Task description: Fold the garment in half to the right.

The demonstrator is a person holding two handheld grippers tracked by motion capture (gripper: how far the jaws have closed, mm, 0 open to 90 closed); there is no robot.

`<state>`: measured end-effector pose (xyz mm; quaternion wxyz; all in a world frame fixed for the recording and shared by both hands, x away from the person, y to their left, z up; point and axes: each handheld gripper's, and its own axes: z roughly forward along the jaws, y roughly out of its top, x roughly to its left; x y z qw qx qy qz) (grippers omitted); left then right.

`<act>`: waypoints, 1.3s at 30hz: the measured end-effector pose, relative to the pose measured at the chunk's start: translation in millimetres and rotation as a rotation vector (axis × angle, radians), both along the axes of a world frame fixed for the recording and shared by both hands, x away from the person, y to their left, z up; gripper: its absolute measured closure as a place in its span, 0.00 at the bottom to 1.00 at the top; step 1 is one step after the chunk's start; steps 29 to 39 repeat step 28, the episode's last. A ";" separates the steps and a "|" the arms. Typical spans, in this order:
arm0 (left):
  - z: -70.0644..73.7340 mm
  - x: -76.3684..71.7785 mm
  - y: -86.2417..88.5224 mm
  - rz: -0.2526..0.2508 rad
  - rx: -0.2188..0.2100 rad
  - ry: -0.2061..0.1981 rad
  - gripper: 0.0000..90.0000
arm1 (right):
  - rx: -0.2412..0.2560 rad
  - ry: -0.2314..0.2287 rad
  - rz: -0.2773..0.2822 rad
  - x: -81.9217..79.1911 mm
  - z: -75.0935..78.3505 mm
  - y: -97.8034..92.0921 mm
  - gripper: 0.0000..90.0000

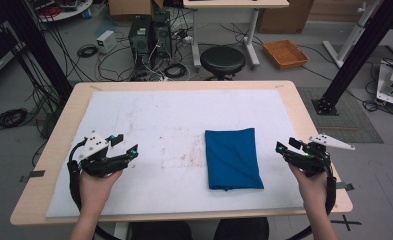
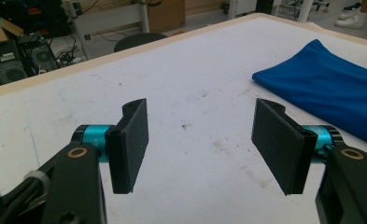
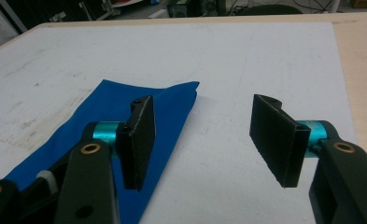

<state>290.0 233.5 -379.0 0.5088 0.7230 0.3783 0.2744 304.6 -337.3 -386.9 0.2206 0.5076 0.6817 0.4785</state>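
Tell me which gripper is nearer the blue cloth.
Right. The right gripper hangs just off the blue cloth's right edge, open and apart from it. The left gripper is farther off, across bare mat to the cloth's left.

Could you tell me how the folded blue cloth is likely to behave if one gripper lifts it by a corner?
The cloth looks soft and thin, so it would probably droop and unfold. It lies flat in layers, so the fingers may catch only the top layer. It is likely light.
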 end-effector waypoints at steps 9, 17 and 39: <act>-0.4 -0.4 0.8 0.000 -0.005 0.004 0.41 | -0.020 0.006 0.018 1.7 -2.7 6.0 0.45; -1.5 -0.5 0.1 0.000 -0.014 0.014 0.41 | -0.018 0.010 0.009 2.2 -4.7 2.7 0.44; -3.4 -0.3 -4.2 -0.004 -0.007 0.014 0.41 | -0.019 0.018 0.007 2.9 -6.6 2.4 0.43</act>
